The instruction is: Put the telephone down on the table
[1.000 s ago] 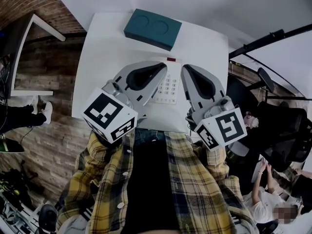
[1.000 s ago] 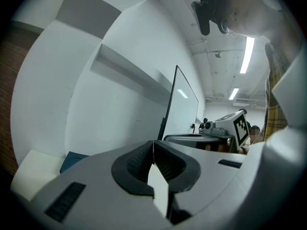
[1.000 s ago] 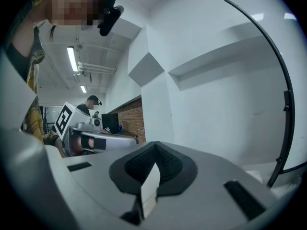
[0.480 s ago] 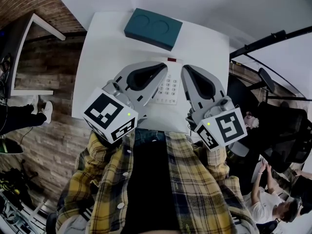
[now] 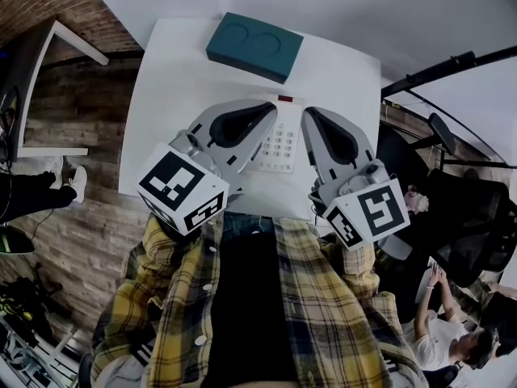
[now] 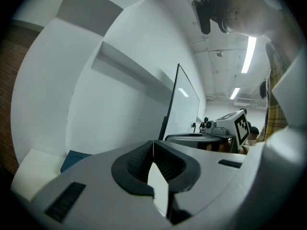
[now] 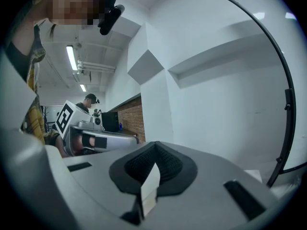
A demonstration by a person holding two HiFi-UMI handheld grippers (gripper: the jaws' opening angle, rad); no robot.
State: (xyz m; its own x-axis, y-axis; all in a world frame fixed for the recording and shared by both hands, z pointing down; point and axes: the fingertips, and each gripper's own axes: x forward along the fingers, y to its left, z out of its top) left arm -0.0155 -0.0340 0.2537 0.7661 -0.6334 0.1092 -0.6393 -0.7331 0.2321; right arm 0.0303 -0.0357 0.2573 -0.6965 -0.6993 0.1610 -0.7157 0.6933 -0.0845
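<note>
The white telephone [image 5: 279,142], with a grey keypad and a small red mark at its far end, lies on the white table [image 5: 174,83] between my two grippers. My left gripper [image 5: 269,108] hovers over its left side and hides that part of it. My right gripper [image 5: 311,114] sits just right of it. Both are shut with nothing between the jaws, as seen on the left gripper [image 6: 153,146] and the right gripper [image 7: 154,146] in their own views, which look out level at white walls.
A teal box [image 5: 254,47] with two round recesses sits at the table's far edge. A black stand arm [image 5: 436,67] and a black chair [image 5: 460,217] are to the right, with a seated person [image 5: 440,334] beyond. A white frame [image 5: 56,95] stands on the wooden floor to the left.
</note>
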